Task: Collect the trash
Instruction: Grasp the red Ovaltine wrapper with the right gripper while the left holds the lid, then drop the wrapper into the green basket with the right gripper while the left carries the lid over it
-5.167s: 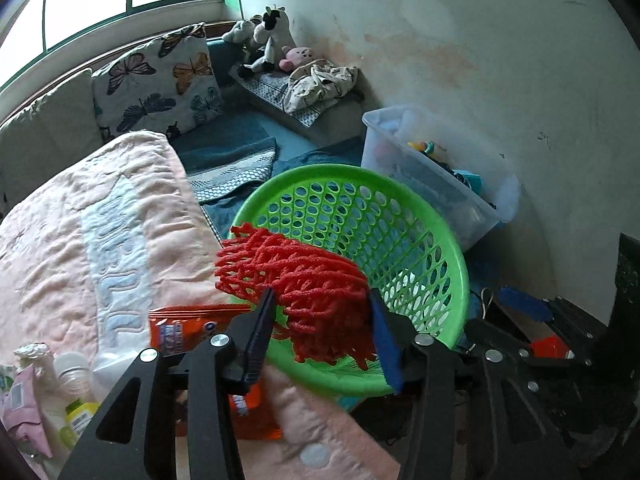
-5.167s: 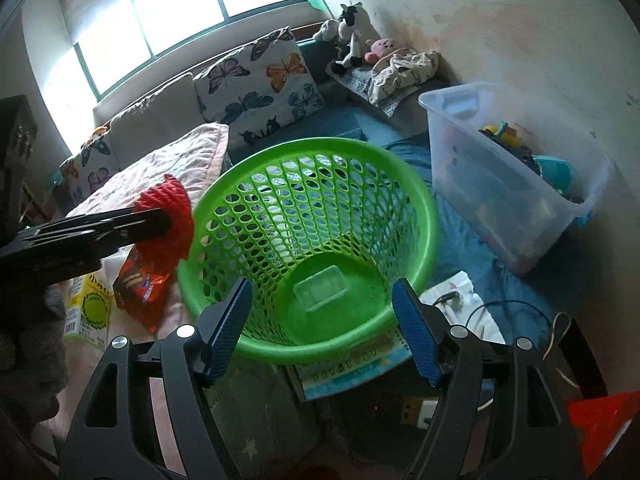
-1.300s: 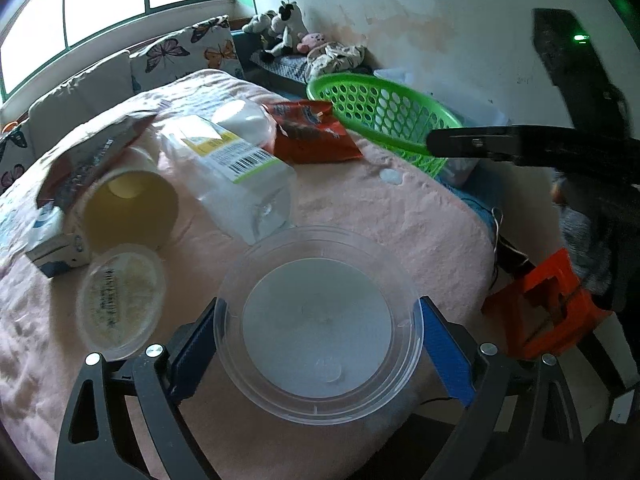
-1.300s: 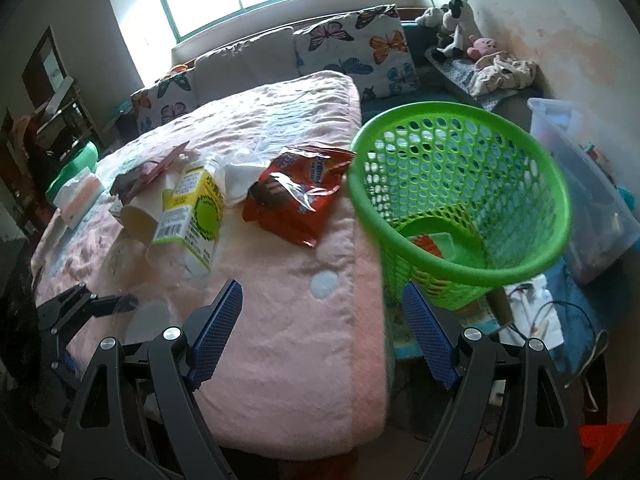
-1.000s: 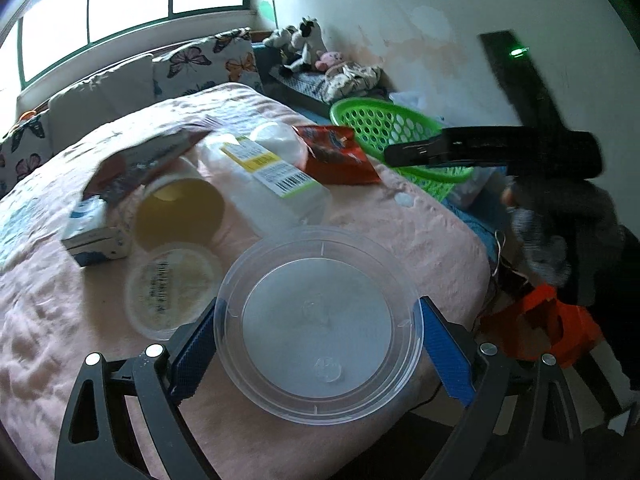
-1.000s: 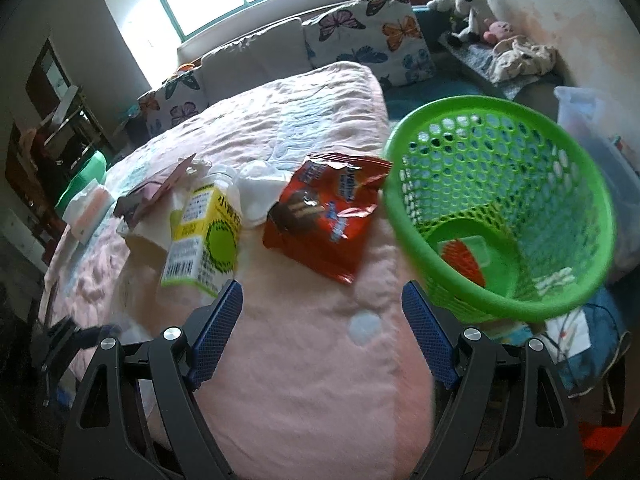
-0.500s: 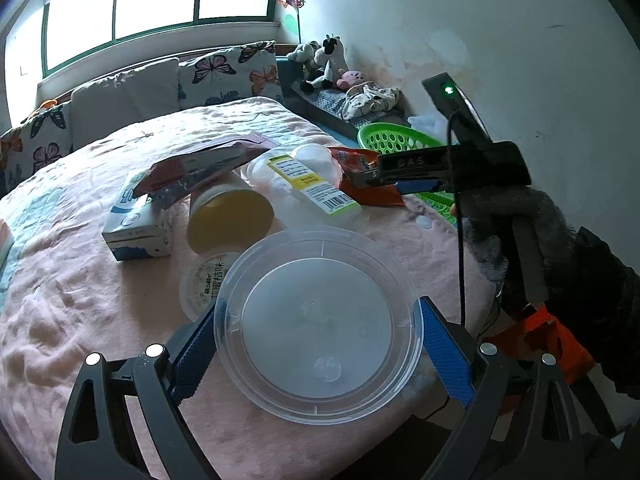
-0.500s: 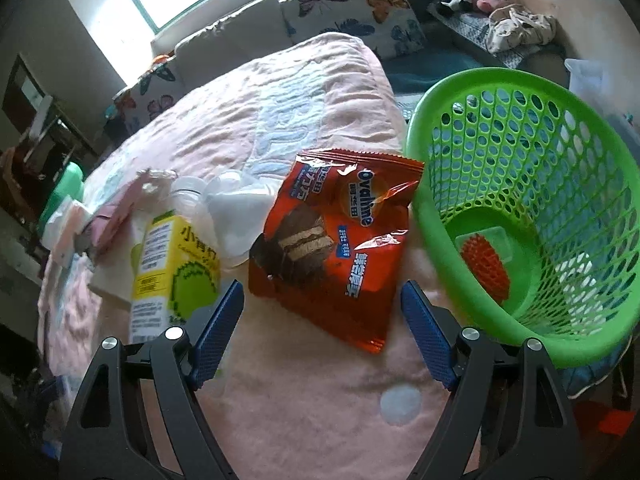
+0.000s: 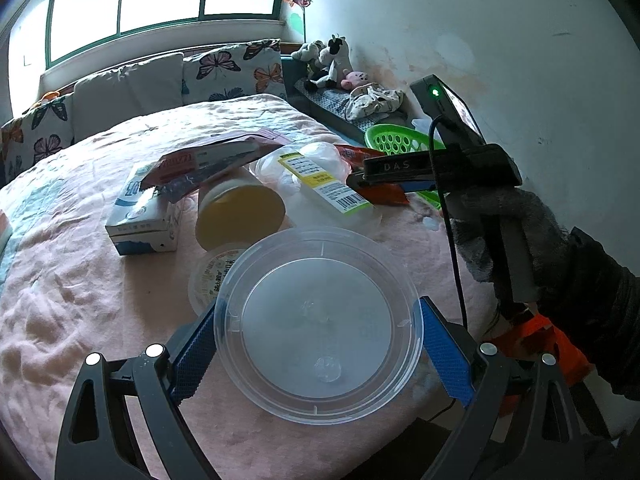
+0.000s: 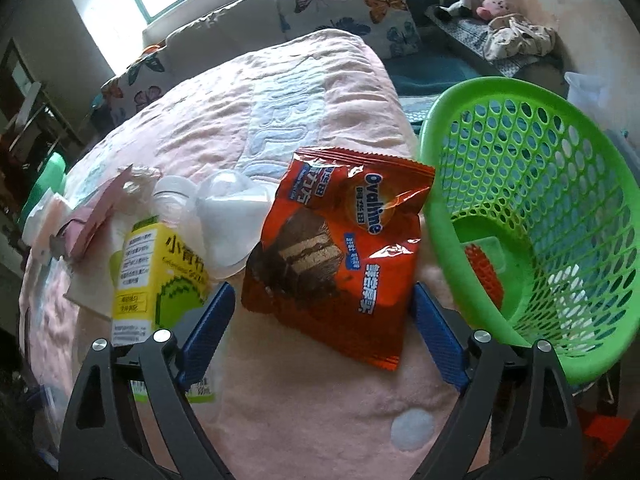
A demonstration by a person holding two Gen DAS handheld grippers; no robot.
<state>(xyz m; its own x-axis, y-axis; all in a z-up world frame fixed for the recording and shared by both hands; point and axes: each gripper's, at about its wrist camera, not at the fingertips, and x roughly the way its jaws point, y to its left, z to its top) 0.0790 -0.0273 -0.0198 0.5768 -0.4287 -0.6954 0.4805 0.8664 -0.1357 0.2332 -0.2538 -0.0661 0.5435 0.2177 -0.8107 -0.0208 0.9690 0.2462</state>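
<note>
Left wrist view. Surface: pink quilted bedspread (image 9: 80, 304), filling the left and centre of the frame. Room: a window across the top, butterfly-print cushions (image 9: 236, 68) below it, a stained white wall at right, stuffed toys (image 9: 332, 64) at upper centre. Left gripper (image 9: 318, 356), bottom centre: blue pads pressed to either side of a round clear plastic lid (image 9: 318, 320), which it grips. Behind the lid: a small lidded cup, partly hidden; an open yellow cup (image 9: 240, 216) on its side; a blue-and-white carton (image 9: 142, 220); a flat pink sachet (image 9: 212, 160) resting on both. A clear bottle with yellow label (image 9: 320, 184) lies at centre. Right gripper seen side-on at centre right, held in a grey-gloved hand (image 9: 500, 232).

Right wrist view. Surface: the same bedspread (image 10: 312, 400). Right gripper (image 10: 320, 332), bottom centre: its jaws have just been widening and stand apart, pads clear of the orange Ovaltine snack bag (image 10: 340, 252) whose lower part lies between them, flat on the bedspread. Bag crinkled, glossy, with a chocolate wafer picture and a torn top edge. Left of it: the bottle (image 10: 160, 272) and crumpled clear plastic (image 10: 232, 216). Right of frame: green perforated laundry basket (image 10: 580, 184) just beside the bed edge, red foam netting (image 10: 484, 272) in its bottom.
</note>
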